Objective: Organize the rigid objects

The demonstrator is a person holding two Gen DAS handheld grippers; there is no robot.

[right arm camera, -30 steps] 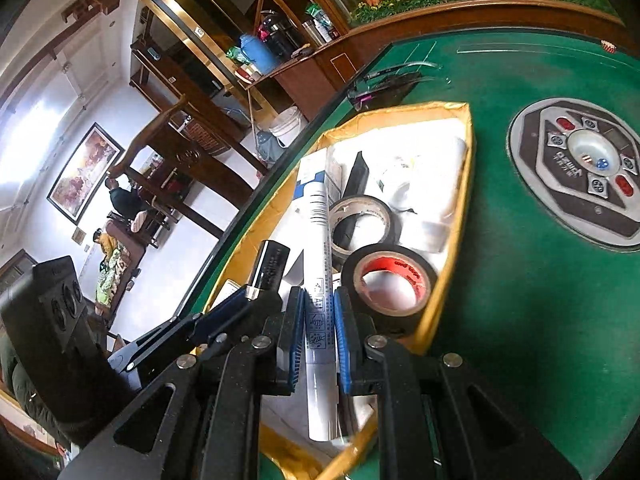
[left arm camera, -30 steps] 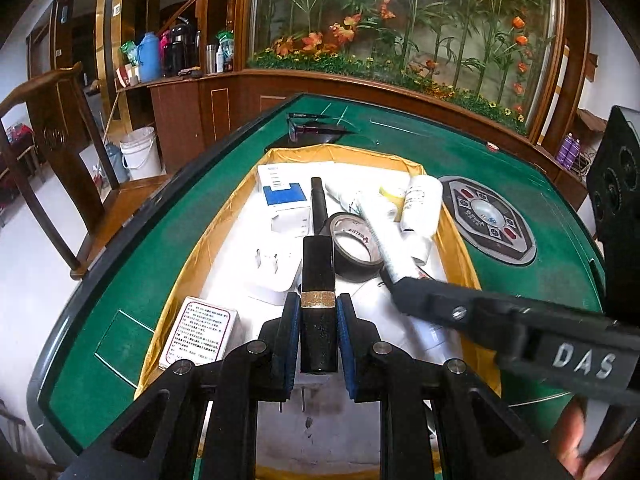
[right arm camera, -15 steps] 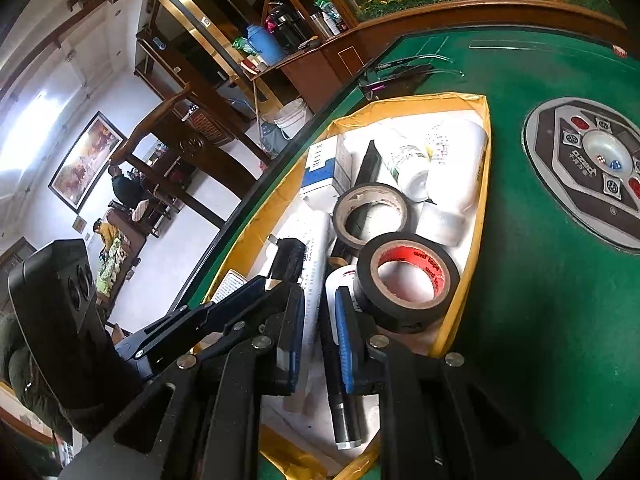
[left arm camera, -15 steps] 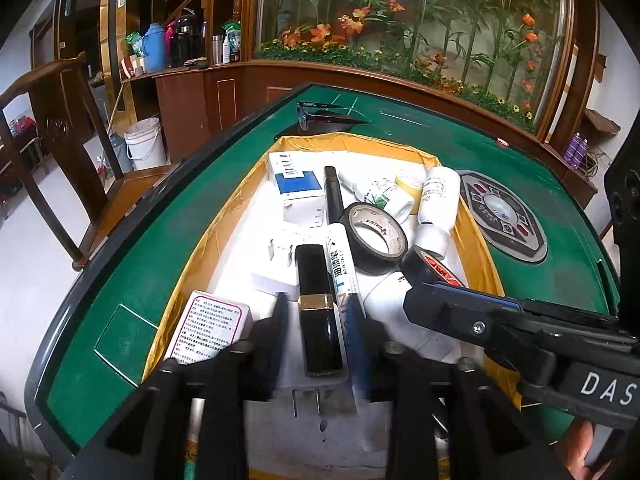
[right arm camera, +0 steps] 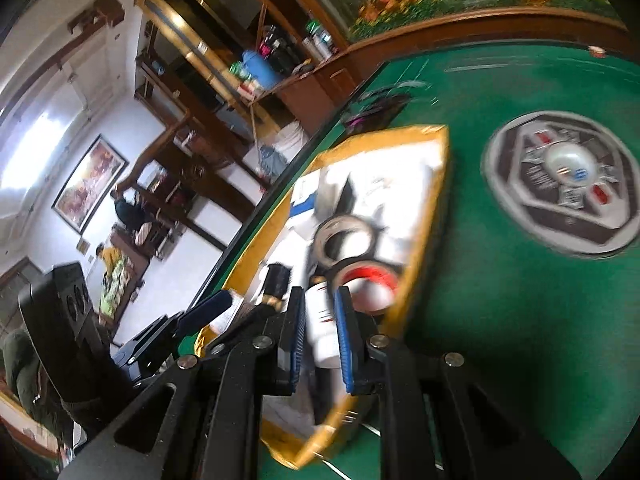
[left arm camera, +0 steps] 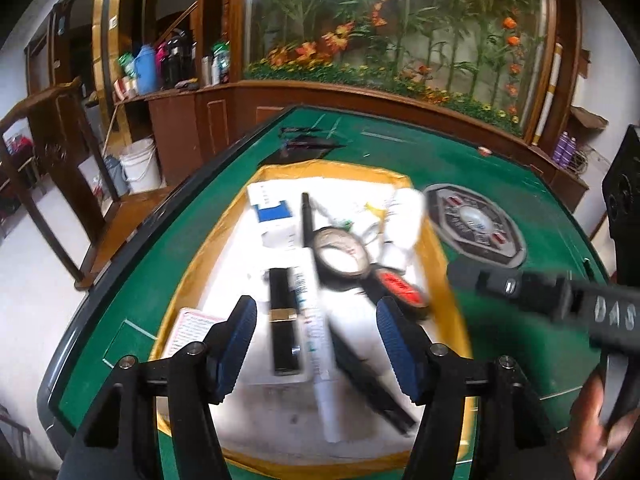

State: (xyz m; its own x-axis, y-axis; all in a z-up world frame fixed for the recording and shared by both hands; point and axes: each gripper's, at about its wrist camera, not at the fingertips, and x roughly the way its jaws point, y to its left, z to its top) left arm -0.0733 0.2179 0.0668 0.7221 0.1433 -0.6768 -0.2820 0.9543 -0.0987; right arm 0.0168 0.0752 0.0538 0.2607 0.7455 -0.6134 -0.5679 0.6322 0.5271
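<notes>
A black tube with a gold band [left arm camera: 283,320] lies in the yellow-rimmed tray [left arm camera: 200,264], between the fingers of my left gripper [left arm camera: 316,308]. Its jaws are opening and the pads do not touch the tube. Beside the black tube lie a white tube [left arm camera: 316,340] and a black pen [left arm camera: 372,376]. A grey tape roll [left arm camera: 342,254] and a black tape roll with a red core [left arm camera: 400,290] sit further in. My right gripper [right arm camera: 320,294] hovers over the tray's near right rim [right arm camera: 424,216], shut and holding nothing. A white bottle [right arm camera: 322,328] shows through the narrow gap.
Blue-and-white boxes [left arm camera: 274,216] and white bottles [left arm camera: 400,216] fill the tray's far end. A printed card box [left arm camera: 192,328] rests at its left edge. A hexagonal panel [left arm camera: 476,228] is set in the green felt table [left arm camera: 500,340]. Glasses [left arm camera: 308,140] lie beyond.
My left gripper has let go of the black tube, which now lies in the tray, and opened wide. The right gripper has released the white tube beside it and drawn off to the right.
</notes>
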